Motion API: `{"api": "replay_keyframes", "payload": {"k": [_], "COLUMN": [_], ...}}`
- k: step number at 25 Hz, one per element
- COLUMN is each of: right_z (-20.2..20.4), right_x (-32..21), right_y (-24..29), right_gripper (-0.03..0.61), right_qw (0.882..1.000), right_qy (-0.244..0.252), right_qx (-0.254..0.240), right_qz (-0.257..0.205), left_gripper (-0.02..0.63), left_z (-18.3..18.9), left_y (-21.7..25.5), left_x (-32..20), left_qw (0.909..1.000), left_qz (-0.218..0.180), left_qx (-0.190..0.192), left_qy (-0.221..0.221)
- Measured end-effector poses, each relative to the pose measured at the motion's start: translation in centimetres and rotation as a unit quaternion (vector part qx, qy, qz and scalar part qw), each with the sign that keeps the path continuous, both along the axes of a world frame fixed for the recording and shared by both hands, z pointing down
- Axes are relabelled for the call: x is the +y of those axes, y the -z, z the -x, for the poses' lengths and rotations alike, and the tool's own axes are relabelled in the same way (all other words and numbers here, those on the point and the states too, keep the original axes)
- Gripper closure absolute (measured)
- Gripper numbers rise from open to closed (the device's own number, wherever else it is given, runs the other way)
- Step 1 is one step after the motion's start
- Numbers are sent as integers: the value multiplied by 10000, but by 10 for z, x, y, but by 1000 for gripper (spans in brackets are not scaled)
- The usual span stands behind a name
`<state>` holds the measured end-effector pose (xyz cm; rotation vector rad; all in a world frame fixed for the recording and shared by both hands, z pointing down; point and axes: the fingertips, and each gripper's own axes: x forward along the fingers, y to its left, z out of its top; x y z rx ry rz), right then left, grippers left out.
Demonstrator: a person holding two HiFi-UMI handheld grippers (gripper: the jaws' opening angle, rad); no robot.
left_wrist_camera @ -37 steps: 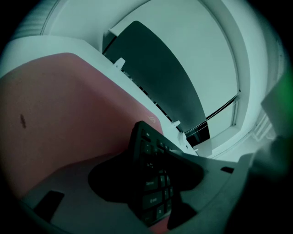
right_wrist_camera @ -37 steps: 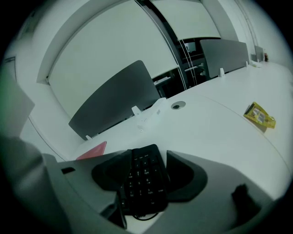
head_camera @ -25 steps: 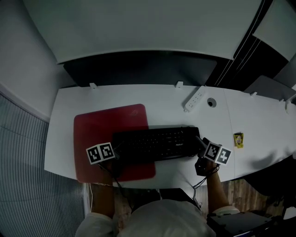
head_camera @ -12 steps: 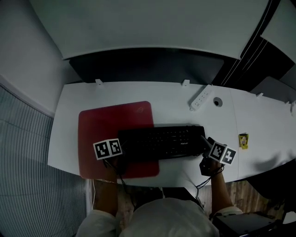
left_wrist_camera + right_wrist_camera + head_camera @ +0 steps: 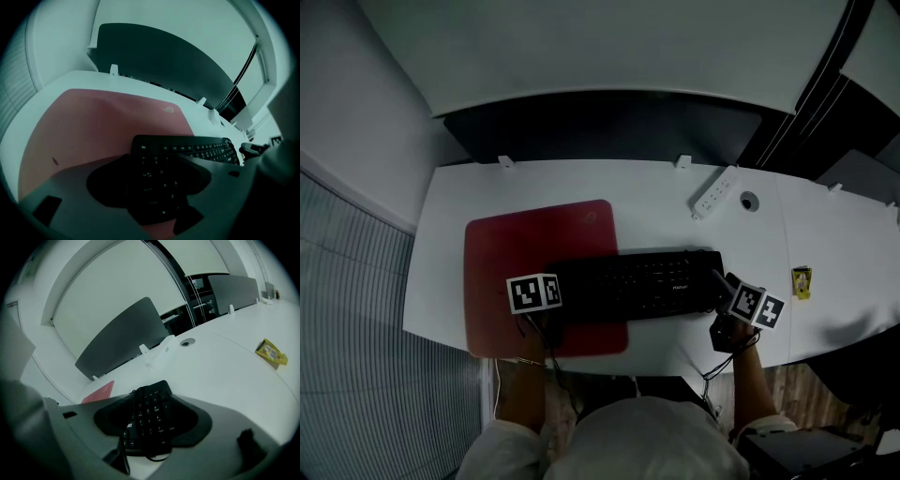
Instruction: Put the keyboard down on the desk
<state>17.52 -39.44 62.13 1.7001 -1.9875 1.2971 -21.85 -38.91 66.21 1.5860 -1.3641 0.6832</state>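
A black keyboard [image 5: 637, 284] lies flat along the white desk [image 5: 675, 216], its left part on a red mat [image 5: 534, 253]. My left gripper [image 5: 555, 305] is at the keyboard's left end [image 5: 154, 183]. Its jaws have just been opening and stand on either side of that end without pressing on it. My right gripper [image 5: 720, 289] is at the right end, where the number pad [image 5: 150, 420] sits between its jaws. Both pads lie against the keyboard's edges there.
A white power strip [image 5: 715, 193] and a round cable hole [image 5: 750, 201] lie behind the keyboard's right end. A small yellow packet [image 5: 802, 281] lies to the right. A dark partition screen [image 5: 600, 127] runs along the desk's far edge.
The left gripper's marker cube has rolled and now shows a different face. The keyboard and the right gripper have kept their place on the desk.
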Motion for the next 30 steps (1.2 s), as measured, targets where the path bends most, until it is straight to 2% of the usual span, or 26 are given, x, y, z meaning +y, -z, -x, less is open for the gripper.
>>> {"api": "replay_keyframes", "payload": {"k": [8,12,15,23,30], "right_z": [7,13,16,23,37], "right_x": [-3,-5,-4,7,26], "right_y": [-6,-6,-4,10,27], "right_gripper": [356,356,356,356,357], "right_qw": [9999,9999,9998,9997,9993], "right_qy": [77,141,178,172,182], "right_qx": [-64,-62,-25,28,45], "right_qz": [62,34,-1,-143,-332], "left_gripper": [324,332,400,425,457], "left_z": [0,3,12,21,20], "left_y": [2,6,12,38,61], "left_x": [0,1,1,23,46], "left_qw": [9999,9994,9977,9908,9875], "left_qz": [-75,-243,-460,-958,-1232], "left_qx": [68,82,8,199,242], "left_qy": [41,223,496,936,956]}}
